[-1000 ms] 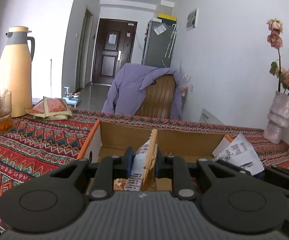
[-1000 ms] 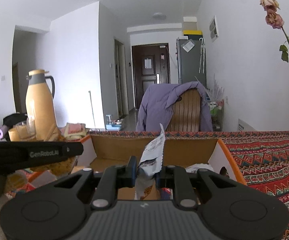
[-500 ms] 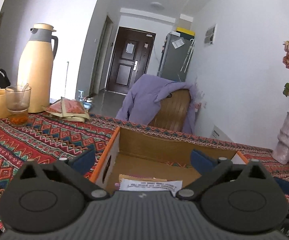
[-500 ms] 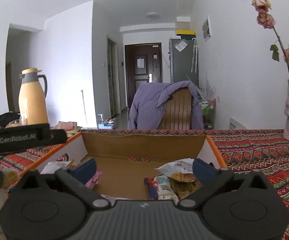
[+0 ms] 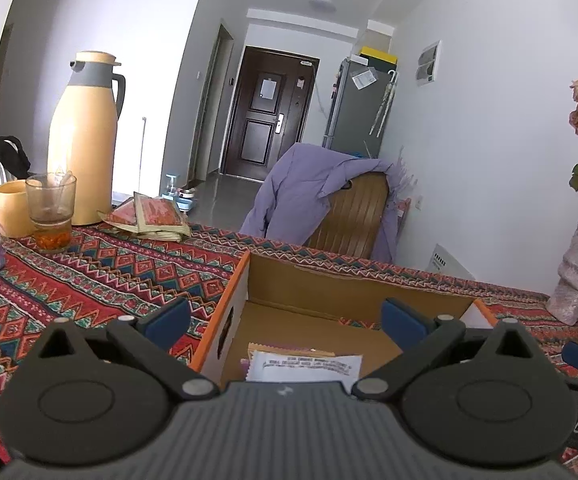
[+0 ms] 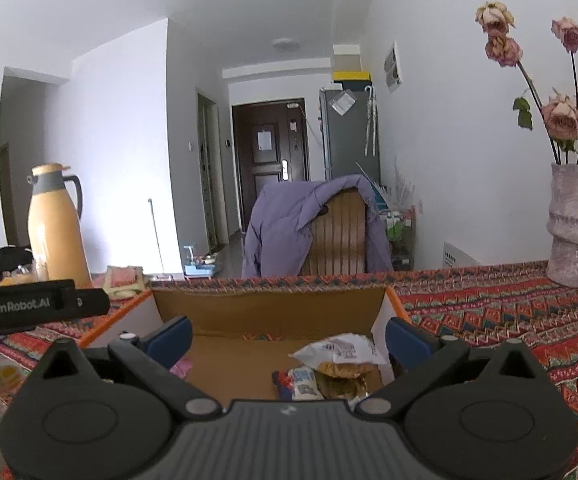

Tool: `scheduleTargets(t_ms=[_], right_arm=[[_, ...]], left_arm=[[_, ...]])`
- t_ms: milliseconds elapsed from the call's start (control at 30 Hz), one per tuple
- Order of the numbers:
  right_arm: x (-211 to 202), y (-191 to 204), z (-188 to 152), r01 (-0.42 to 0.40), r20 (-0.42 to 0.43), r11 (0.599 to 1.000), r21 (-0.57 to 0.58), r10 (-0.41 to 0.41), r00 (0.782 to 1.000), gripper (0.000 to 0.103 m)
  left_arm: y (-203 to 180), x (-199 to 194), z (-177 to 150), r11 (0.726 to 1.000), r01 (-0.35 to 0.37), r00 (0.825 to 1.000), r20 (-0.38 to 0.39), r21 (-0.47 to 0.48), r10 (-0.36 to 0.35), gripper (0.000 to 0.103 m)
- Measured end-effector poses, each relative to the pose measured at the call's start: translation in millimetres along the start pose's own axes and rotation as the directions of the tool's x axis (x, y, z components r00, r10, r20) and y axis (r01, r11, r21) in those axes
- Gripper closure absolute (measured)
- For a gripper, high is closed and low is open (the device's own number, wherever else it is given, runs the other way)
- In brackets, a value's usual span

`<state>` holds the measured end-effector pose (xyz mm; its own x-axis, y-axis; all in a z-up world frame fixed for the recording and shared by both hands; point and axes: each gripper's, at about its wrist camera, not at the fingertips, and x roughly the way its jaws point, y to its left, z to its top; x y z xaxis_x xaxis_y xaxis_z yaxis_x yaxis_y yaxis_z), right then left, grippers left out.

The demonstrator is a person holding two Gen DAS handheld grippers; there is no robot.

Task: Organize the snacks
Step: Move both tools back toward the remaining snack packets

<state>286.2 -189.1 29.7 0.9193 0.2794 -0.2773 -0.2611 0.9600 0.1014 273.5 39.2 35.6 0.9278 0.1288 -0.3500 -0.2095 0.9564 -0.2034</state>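
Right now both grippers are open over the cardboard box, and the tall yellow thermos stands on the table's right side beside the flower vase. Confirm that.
Not quite. The left gripper and right gripper are open over the cardboard box, but the yellow thermos stands on the table's left side, far from the flower vase. The right wrist view shows both.

Left wrist view: looks forward and slightly down from just behind its own fingers, close over the left side wall of the cardboard box.
Right wrist view: same heading, close over the box's right half.
Shared: box, patterned table, thermos, draped chair, dark door, vase.
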Motion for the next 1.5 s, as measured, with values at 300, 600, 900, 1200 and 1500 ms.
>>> scheduleTargets(t_ms=[300, 600, 900, 1200, 1500], right_arm=[[-35.9, -3.7, 24.1, -0.01, 0.021, 0.999, 0.03, 0.01, 1.0, 0.0], [-82.3, 1.8, 17.4, -0.052, 0.01, 0.998, 0.017, 0.052, 0.999, 0.0], [-117.3, 12.5, -13.4, -0.057, -0.066, 0.998, -0.008, 0.057, 0.996, 0.0], [-142.0, 20.6, -46.6, -0.081, -0.16, 0.996, -0.021, 0.077, 0.984, 0.0], [-148.5, 32.0, -72.9, -0.105, -0.243, 0.993, -0.045, 0.09, 0.966, 0.0]], left_arm=[[-1.3, -42.2, 21.5, 1.0, 0.011, 1.0, 0.007, 0.0, -0.011, 0.0], [15.0, -81.8, 10.9, 0.999, 0.014, 1.0, -0.013, 0.047, -0.013, 0.0], [36.3, -114.2, -23.7, 0.997, 0.024, 0.996, -0.091, 0.068, -0.017, 0.0], [60.4, -133.5, -60.6, 0.996, 0.023, 0.983, -0.183, 0.081, -0.008, 0.0], [62.1, -139.9, -81.9, 0.994, 0.035, 0.972, -0.235, 0.103, -0.009, 0.0]])
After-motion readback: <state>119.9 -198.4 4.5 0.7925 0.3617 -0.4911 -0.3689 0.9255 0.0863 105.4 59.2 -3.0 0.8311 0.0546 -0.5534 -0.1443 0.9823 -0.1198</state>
